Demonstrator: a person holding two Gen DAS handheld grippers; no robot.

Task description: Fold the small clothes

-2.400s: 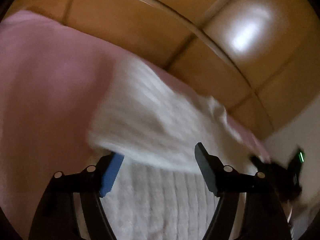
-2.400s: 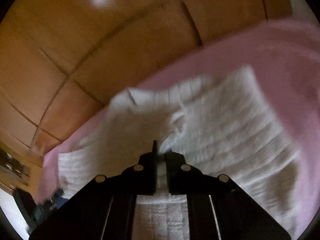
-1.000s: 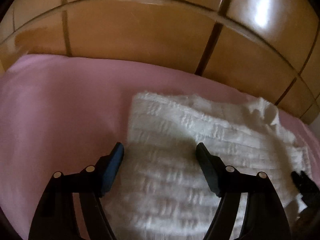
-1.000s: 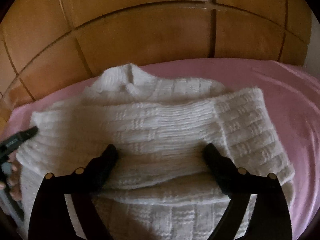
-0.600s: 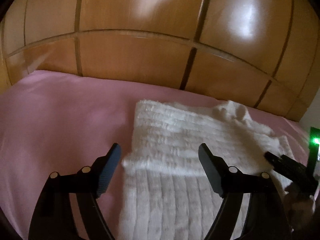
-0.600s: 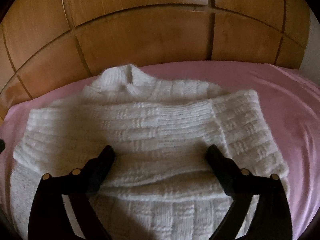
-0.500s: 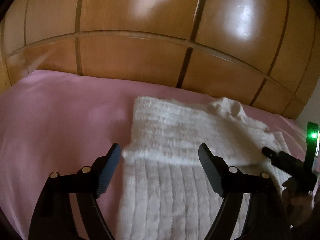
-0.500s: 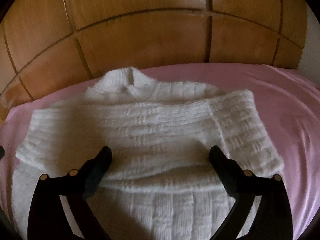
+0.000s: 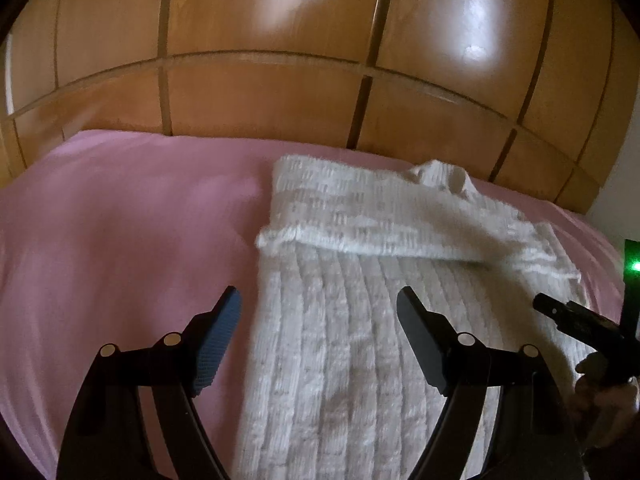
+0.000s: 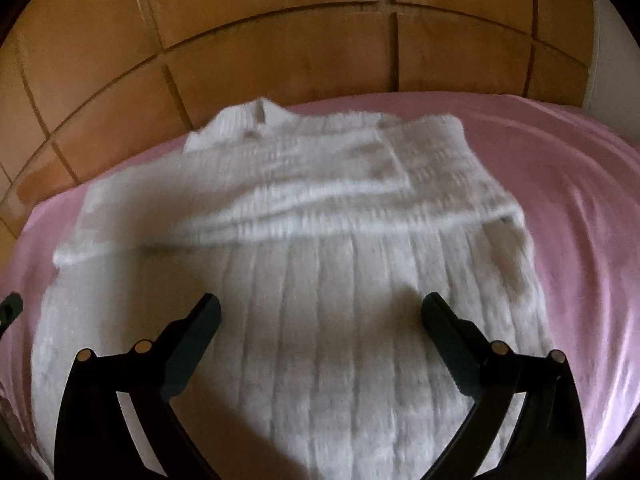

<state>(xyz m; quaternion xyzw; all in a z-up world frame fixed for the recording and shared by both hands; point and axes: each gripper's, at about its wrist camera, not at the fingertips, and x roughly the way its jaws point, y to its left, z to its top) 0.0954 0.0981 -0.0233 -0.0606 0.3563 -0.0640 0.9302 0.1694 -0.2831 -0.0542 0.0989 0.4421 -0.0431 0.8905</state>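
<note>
A white knit sweater [image 9: 360, 344] lies flat on the pink sheet [image 9: 120, 240], collar [image 9: 444, 176] at the far end. Both sleeves are folded across the chest [image 10: 304, 200]. My left gripper [image 9: 319, 300] hovers open over the sweater's lower left part, its left finger over bare sheet, nothing between the pads. In the right wrist view my right gripper [image 10: 321, 304] stands wide open above the ribbed body [image 10: 320, 320] and holds nothing. The right gripper [image 9: 568, 318] also shows at the right edge of the left wrist view, with a hand [image 9: 604, 396] behind it.
A panelled wooden wall [image 9: 260, 88] rises straight behind the bed. Pink sheet [image 10: 580, 208] stretches to both sides of the sweater. A strip of white wall [image 10: 612, 60] shows at the far right. A green light [image 9: 634, 266] glows on the right gripper's body.
The right gripper, earlier shut on the knit, has let go and opened wide. Both grippers have drawn back from the folded sleeves toward the sweater's lower body.
</note>
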